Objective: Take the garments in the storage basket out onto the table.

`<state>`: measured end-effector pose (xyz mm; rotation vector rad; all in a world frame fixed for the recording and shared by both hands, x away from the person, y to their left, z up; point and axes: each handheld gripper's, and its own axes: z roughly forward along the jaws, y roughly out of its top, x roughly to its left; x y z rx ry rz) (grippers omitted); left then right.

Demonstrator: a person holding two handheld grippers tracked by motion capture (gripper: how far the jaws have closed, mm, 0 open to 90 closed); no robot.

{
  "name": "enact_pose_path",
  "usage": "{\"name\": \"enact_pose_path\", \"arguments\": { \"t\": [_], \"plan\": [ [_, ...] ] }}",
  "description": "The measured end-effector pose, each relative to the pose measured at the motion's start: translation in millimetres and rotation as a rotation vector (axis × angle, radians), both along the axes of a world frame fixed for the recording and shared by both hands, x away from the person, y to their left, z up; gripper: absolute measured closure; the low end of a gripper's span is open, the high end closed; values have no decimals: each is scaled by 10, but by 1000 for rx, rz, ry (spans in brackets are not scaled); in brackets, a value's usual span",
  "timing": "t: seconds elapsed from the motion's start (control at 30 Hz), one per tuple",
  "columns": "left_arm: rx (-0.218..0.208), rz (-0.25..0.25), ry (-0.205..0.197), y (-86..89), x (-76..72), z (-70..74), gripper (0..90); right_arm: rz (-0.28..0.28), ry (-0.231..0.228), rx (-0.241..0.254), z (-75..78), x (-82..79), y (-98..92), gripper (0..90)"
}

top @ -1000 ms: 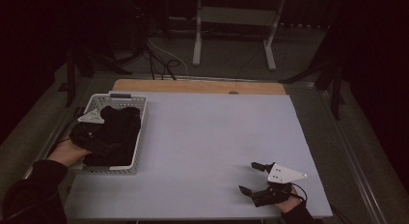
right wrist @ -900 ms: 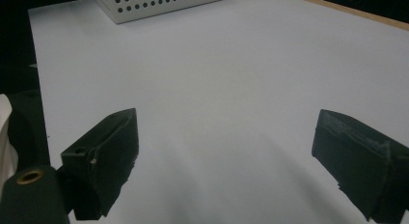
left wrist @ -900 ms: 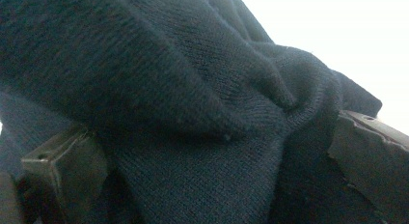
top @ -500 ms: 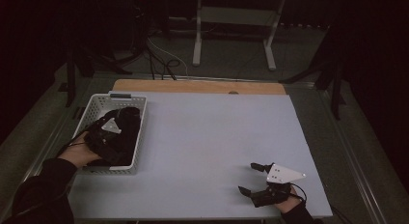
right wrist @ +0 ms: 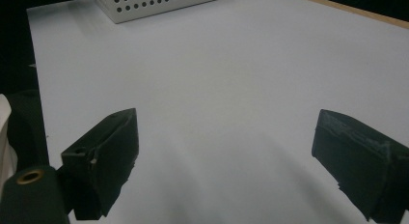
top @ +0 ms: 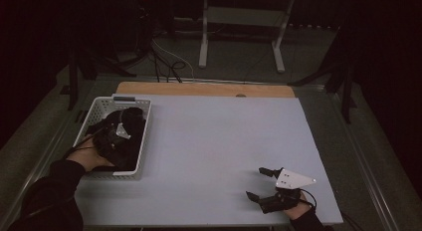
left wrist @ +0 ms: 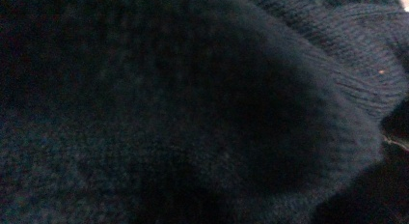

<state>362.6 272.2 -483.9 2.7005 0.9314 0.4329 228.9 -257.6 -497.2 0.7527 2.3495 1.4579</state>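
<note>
A dark knitted garment (top: 128, 120) lies bunched in a white perforated basket (top: 145, 141) at the table's left. My left gripper (top: 118, 130) is pushed down into that garment, its grey plate just showing above the cloth. In the left gripper view, dark knit fabric (left wrist: 202, 113) covers the jaws, so I cannot tell how they stand. My right gripper (top: 255, 182) rests low near the table's front right corner. Its jaws stand wide apart over the bare white tabletop (right wrist: 241, 64), with nothing between them (right wrist: 226, 151).
The basket's holed wall (right wrist: 159, 2) appears at the far end of the right gripper view. A wooden strip (top: 204, 89) runs along the table's back edge. Cables and a metal stand (top: 239, 22) are on the floor behind.
My left hand has moved right, deeper over the basket, and the gripper has sunk into the garment, which has shifted. The right gripper has stayed still.
</note>
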Motion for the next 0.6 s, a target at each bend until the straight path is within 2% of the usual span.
{"name": "enact_pose_path", "arguments": {
  "t": [0.07,0.2,0.23,0.3,0.33,0.37,0.53,0.6],
  "plan": [
    [-20,6,22,27,19,-31,0,-1,0,1,1,0,3,96],
    [11,10,17,-23,15,-36,12,-2,-3,-2,7,-3,10,97],
    [6,-3,24,-26,5,-16,70,-2,-2,-2,7,-3,10,97],
    [2,-33,36,-35,-12,20,285,-4,-1,-4,5,-1,10,97],
    [11,-36,29,-42,-22,26,376,-5,0,-4,5,-1,10,97],
    [16,-40,21,-47,-33,27,429,-4,-1,-6,5,0,11,97],
    [35,-55,-6,-67,-74,58,606,-3,-2,-4,7,-1,10,97],
    [31,-48,-20,-71,-89,78,634,-6,-2,-2,11,-2,8,97]
  ]
}}
